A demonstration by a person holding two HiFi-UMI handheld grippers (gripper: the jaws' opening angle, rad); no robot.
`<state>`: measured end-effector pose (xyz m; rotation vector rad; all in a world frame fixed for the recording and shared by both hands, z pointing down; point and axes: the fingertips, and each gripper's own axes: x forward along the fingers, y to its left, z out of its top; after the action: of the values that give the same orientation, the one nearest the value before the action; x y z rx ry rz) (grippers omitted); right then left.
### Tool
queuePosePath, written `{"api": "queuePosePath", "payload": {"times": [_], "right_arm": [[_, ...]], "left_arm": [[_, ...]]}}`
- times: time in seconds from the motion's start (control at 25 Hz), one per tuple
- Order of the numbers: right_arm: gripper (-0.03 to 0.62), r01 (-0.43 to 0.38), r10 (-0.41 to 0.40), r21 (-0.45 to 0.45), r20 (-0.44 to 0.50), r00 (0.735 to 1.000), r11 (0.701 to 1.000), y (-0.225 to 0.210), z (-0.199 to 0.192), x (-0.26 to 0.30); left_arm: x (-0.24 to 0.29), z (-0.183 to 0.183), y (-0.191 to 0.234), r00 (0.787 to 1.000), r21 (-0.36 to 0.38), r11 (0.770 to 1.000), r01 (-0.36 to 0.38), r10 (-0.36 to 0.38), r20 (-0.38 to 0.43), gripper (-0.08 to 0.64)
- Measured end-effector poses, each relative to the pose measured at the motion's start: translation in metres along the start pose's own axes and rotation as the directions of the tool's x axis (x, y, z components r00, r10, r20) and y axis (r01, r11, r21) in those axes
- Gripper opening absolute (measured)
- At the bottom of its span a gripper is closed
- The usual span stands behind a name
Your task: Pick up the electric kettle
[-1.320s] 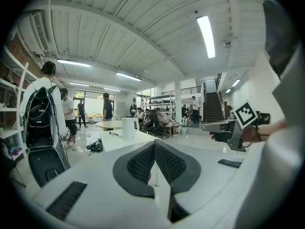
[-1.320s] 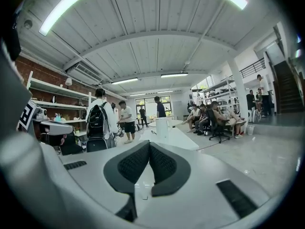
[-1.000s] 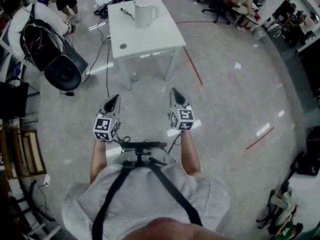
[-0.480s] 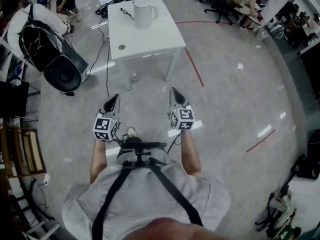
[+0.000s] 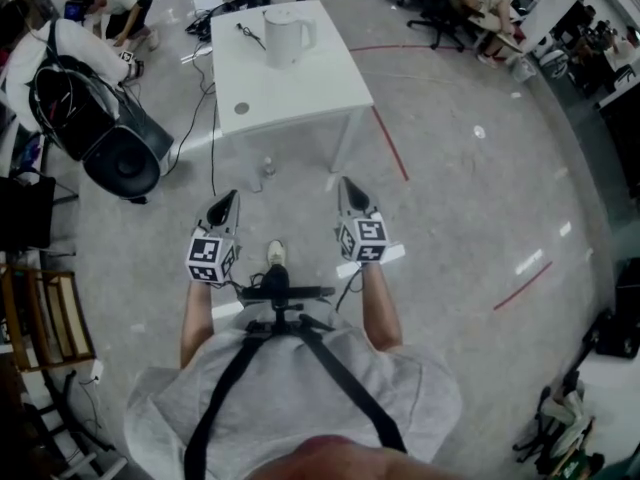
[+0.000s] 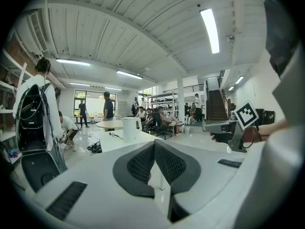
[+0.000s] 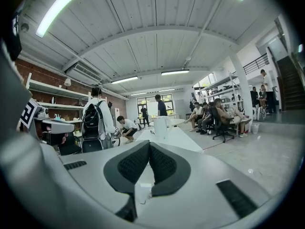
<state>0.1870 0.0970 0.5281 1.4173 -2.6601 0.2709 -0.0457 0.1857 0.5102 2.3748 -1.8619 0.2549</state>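
- While held out side by side above grey floor [image 5: 450, 198], point toward white table [image 5: 300, 93]: left gripper [image 5: 231, 196] and right gripper [image 5: 346, 182], both well short of it.
- Seen in left gripper view: jaws closed tip to tip, nothing between dark ribbed pads [image 6: 140, 162].
- Seen in right gripper view: same again, jaws meeting, empty.
- Stands upright at table's far end: white electric kettle [image 5: 285, 30], handle to the right in head view, well apart from both grippers.
- Lies just beside kettle on tabletop: thin black cable [image 5: 250, 34].
- Sits on floor left of table: bulky black bag [image 5: 120, 163].
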Motion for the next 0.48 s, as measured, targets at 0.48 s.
{"api": "queuePosePath", "payload": {"times": [0.48], "right_arm": [[0.006, 0.035, -0.035, -0.006, -0.007, 0.999, 0.999, -0.009, 0.023, 0.079]], "left_arm": [[0.07, 0.02, 0.056, 0.999, -0.002, 0.999, 0.037, -0.037, -0.002, 0.006]]}}
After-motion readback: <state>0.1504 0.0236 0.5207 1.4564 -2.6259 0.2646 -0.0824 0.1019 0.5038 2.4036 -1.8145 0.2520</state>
